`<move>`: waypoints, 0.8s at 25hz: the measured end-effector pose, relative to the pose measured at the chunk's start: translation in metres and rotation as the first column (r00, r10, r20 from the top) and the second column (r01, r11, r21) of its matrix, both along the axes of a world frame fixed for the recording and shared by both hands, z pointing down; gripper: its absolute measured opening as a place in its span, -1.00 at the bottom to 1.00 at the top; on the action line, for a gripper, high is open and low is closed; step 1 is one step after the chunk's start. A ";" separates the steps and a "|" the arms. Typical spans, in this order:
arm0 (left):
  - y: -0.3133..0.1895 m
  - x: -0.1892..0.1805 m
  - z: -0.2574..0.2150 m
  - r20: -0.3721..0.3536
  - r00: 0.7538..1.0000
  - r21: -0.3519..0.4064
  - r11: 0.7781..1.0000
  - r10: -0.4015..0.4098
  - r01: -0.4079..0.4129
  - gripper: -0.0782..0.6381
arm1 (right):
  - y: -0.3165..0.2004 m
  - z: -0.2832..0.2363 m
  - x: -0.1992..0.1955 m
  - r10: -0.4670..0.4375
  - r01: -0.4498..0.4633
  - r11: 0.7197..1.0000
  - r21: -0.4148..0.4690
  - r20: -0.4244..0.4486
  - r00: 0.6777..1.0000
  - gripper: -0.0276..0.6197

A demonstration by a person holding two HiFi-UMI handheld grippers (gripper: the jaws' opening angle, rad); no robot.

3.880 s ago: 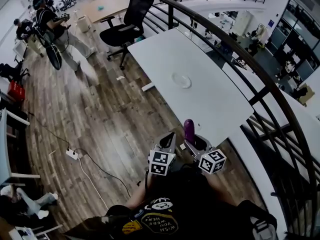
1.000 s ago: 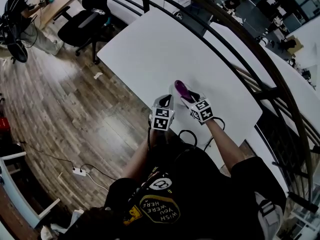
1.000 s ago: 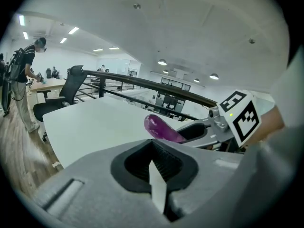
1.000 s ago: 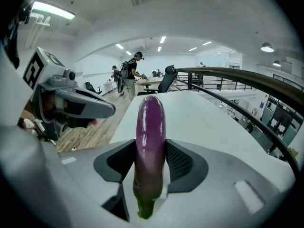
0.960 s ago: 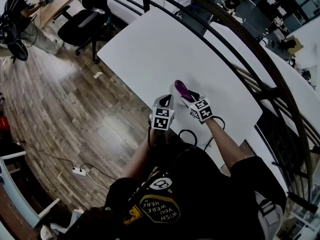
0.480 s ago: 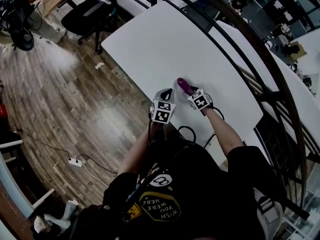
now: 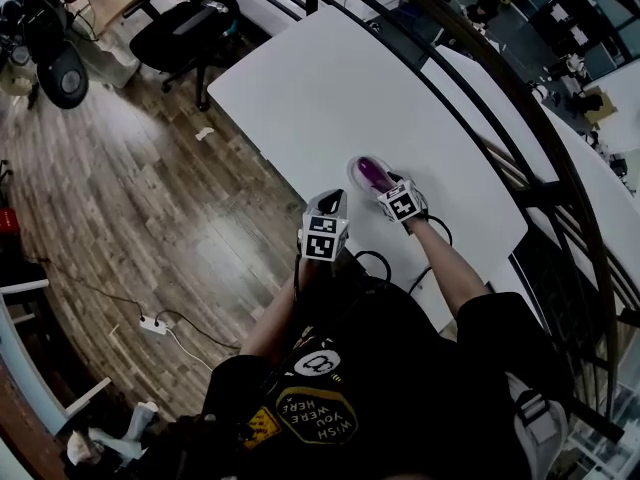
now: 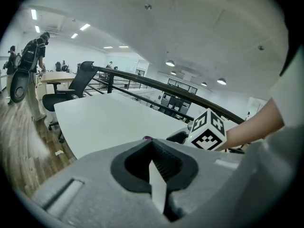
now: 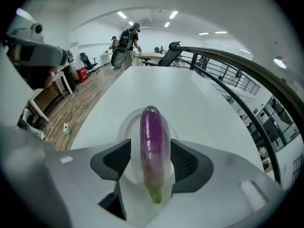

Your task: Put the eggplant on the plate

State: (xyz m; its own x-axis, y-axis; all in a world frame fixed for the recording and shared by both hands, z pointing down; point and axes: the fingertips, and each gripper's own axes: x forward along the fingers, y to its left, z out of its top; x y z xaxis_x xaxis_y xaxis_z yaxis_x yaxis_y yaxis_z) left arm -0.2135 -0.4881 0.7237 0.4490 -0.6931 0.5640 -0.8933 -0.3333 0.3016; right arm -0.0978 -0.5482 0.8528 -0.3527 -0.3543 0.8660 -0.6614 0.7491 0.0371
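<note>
The right gripper's jaws have just opened wide, freeing the eggplant lying between them on the plate at mid-frame, though a skewed pull-back could knock it onto the table.

The eggplant is laid lengthwise on the plate, which is set on the surface close to its near edge. It is flanked, untouched, by the fingers of the right gripper, which have just been opened. The left gripper is held left of the plate at that edge, an office chair is placed beyond the surface's far left corner, and a railing is run along its right side.
</note>
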 end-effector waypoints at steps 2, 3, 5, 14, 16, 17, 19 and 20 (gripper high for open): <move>0.004 0.002 -0.003 0.004 1.000 0.004 1.000 -0.004 0.004 -0.77 | 0.002 -0.021 0.004 0.054 -0.057 0.998 0.041 0.069 0.996 -0.09; 0.005 0.003 -0.007 0.001 1.000 0.010 1.000 -0.013 0.013 -0.77 | 0.003 -0.036 0.007 0.080 -0.087 0.994 0.063 0.111 0.991 -0.10; 0.005 0.005 -0.023 -0.023 0.998 0.035 0.998 -0.050 0.051 -0.77 | 0.007 -0.072 0.011 0.125 -0.150 0.982 0.113 0.204 0.971 -0.12; 0.029 0.066 -0.114 -0.002 1.000 0.248 0.968 -0.024 0.024 -0.77 | 0.073 -0.228 0.046 0.143 -0.334 0.890 0.312 0.504 0.852 -0.64; 0.042 0.083 -0.116 0.017 1.000 0.258 0.966 -0.013 0.008 -0.77 | 0.090 -0.240 0.057 0.121 -0.335 0.871 0.360 0.504 0.855 -0.91; 0.049 0.091 -0.115 0.025 1.000 0.255 0.967 -0.009 0.002 -0.77 | 0.098 -0.242 0.063 0.121 -0.342 0.866 0.365 0.510 0.852 -0.91; 0.066 0.104 -0.111 0.037 0.999 0.246 0.969 0.000 -0.009 -0.77 | 0.112 -0.241 0.073 0.136 -0.362 0.863 0.352 0.528 0.838 -0.91; 0.074 0.110 -0.110 0.041 0.999 0.243 0.970 0.001 -0.011 -0.77 | 0.118 -0.240 0.079 0.144 -0.370 0.863 0.343 0.536 0.832 -0.91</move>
State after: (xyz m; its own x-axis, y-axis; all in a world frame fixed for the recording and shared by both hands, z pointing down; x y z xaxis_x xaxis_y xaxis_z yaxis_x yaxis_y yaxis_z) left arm -0.1035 -0.4144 0.6138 0.4338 -0.8089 0.3968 -0.9009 -0.3974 0.1747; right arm -0.0193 -0.4301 0.6132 -0.5207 -0.7753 0.3574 -0.8427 0.5340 -0.0692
